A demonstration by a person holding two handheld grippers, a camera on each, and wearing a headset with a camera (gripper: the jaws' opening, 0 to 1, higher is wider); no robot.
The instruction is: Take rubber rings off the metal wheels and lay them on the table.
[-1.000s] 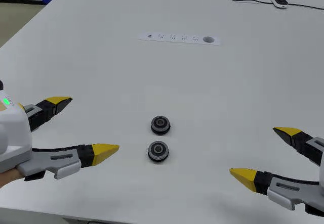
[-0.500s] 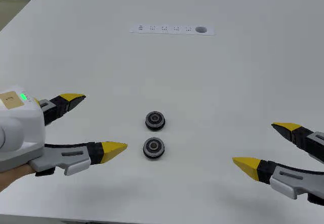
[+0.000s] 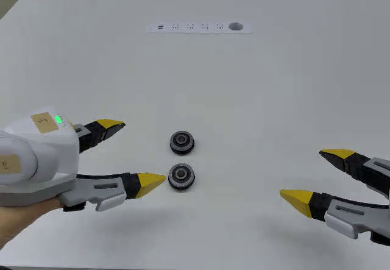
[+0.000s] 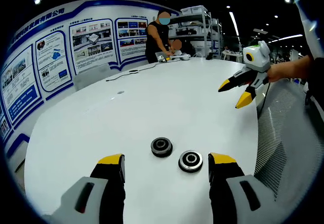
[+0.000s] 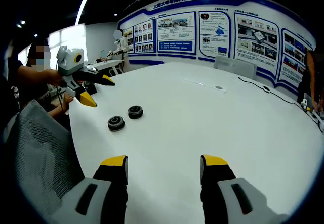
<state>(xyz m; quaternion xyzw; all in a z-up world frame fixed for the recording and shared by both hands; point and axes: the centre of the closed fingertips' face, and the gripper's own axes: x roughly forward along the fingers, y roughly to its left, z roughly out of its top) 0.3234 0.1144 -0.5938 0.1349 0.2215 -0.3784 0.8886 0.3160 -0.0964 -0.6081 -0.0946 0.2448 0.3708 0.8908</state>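
Head view: white table (image 3: 274, 87) w/ two small metal wheels lying flat near centre, one behind the other and just apart: far wheel (image 3: 181, 142) and near wheel (image 3: 181, 176). Each appears to have its dark ring (image 3: 171, 177) on, so none is off yet. L gripper (image 3: 139, 151) comes in from the left, jaws wide, nothing held. Its lower yellow tip sits just beside near wheel, not touching. R gripper (image 3: 309, 174) is low at right, jaws also wide and empty, well apart from both wheels. Power strip (image 3: 198, 27) lies far up the table.

Change over the last sec: L gripper has slid in toward the wheels, so its gap to near wheel is much smaller. R gripper has held approx. where it was. The whole picture has also drifted, w/ the strip higher in frame; that is camera movement, not the things.

Left gripper view: both wheels lie just ahead btwn its own spread jaws, near wheel (image 4: 190, 160) toward the right jaw, far wheel (image 4: 161, 146) more central.

Meaning: prob. the reach step, w/ the task at its very start. Next move likely needs L jaws to narrow on one wheel and pin it, so R can come in for the ring.
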